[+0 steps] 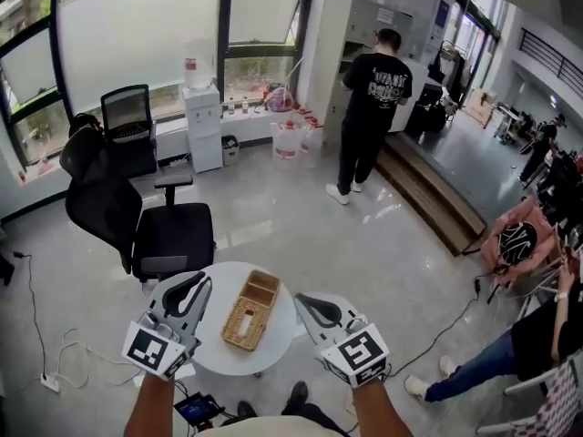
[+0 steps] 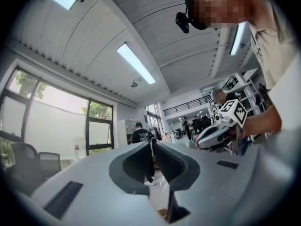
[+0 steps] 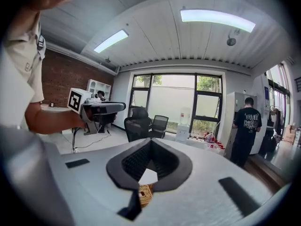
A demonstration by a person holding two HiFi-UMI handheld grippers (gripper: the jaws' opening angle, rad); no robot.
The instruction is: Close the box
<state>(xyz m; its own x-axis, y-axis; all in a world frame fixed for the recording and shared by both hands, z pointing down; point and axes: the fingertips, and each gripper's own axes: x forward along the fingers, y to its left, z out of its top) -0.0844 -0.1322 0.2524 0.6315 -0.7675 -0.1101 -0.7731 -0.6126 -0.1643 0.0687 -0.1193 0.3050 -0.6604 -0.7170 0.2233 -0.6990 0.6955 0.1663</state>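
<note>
The left forearm point(image 1: 153, 410) and right forearm point(image 1: 379, 413) reach forward side by side, well apart. The left tongs point(image 1: 197, 286) point roughly level, jaws drawn together and empty. The right tongs point(image 1: 304, 302) point roughly level too, jaw tips meeting with nothing between them.

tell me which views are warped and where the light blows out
Head view: mild wide-angle bend, window washed out white, box sharp. Left gripper view: strong fisheye with black corners, ceiling lines bowed, lamp glaring. Right gripper view: same fisheye, another lamp glares, window bright, box only a small sliver low in frame.
</note>
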